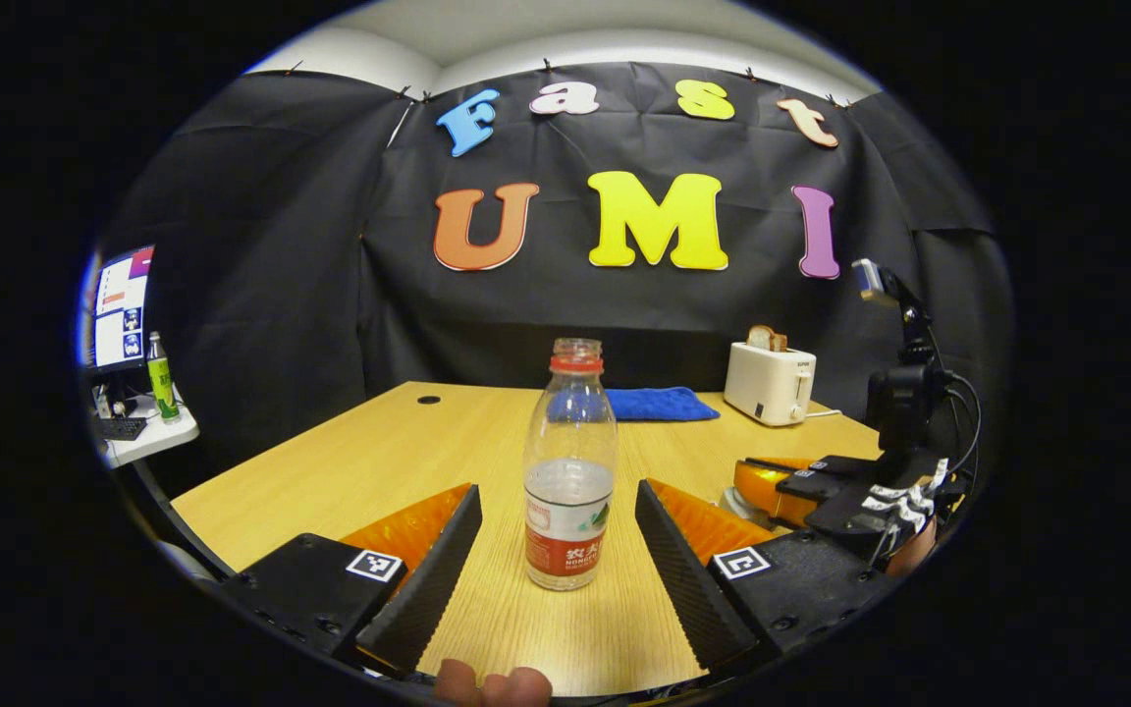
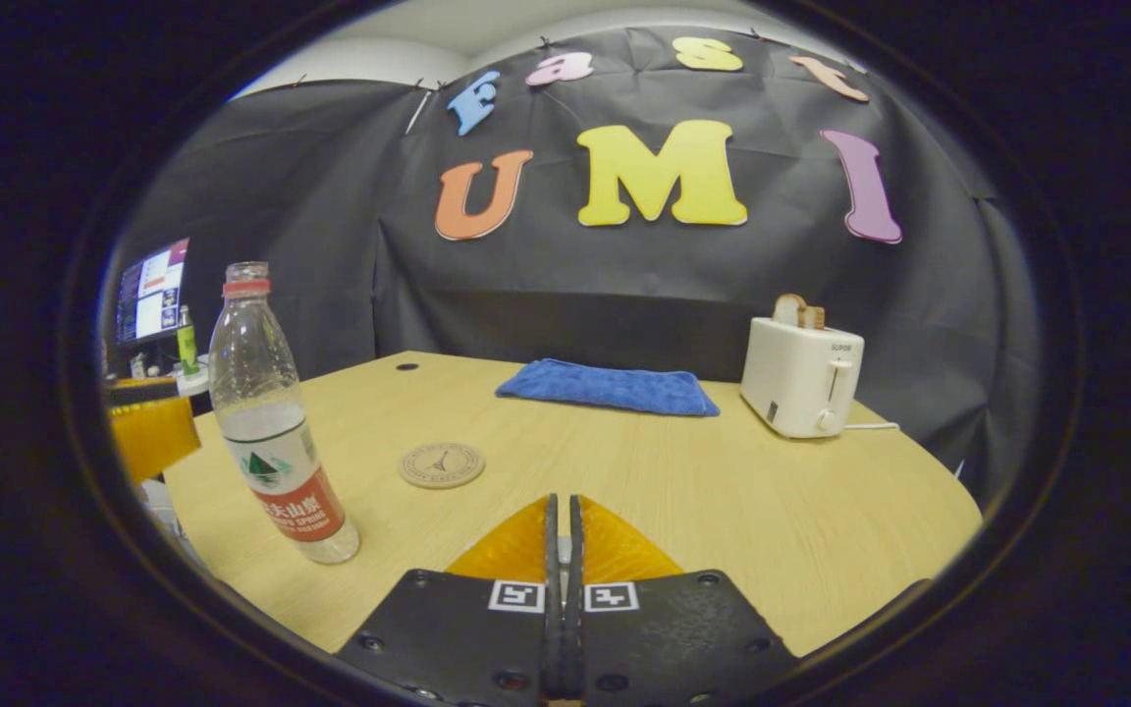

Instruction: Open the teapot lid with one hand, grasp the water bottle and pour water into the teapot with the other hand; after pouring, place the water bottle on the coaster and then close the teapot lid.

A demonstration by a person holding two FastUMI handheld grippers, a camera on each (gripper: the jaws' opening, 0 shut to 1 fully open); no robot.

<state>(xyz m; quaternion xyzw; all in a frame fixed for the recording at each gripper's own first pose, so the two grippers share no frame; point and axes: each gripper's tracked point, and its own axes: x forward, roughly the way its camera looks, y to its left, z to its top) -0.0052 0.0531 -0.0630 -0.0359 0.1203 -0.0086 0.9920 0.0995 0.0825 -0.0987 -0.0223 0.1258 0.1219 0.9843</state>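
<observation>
A: Where does the water bottle (image 1: 570, 466) stand?

B: Upright on the wooden tabletop (image 1: 350, 471), near its front edge, cap off, red ring at the neck, water up to about the label's top. In the left gripper view it sits between the left gripper (image 1: 559, 540)'s two fingers, which are spread wide and stand clear of it on both sides.

A: So nothing is gripped there?

B: No. Both fingers are apart from the bottle, and fingertips of the person's hand (image 1: 492, 684) show at the bottom of that view.

A: And the right gripper (image 2: 563, 535)?

B: In the right gripper view its fingers are pressed together with only a thin seam between them, holding nothing that I can see. It hovers low over the tabletop's front part. From the left gripper view it shows at the right edge of the tabletop, with a small camera on a black mount above it.

A: The coaster (image 2: 442, 464)?

B: A round one, flat on the tabletop, just beyond the bottle toward the middle, apart from it.

A: What else is on the tabletop?

B: A folded blue cloth (image 2: 609, 387) along the back edge, and a white toaster (image 2: 802, 377) with bread in its slot at the back right corner. A monitor (image 2: 152, 291) and a green bottle (image 1: 162, 377) stand on a side desk beyond the left edge.
</observation>
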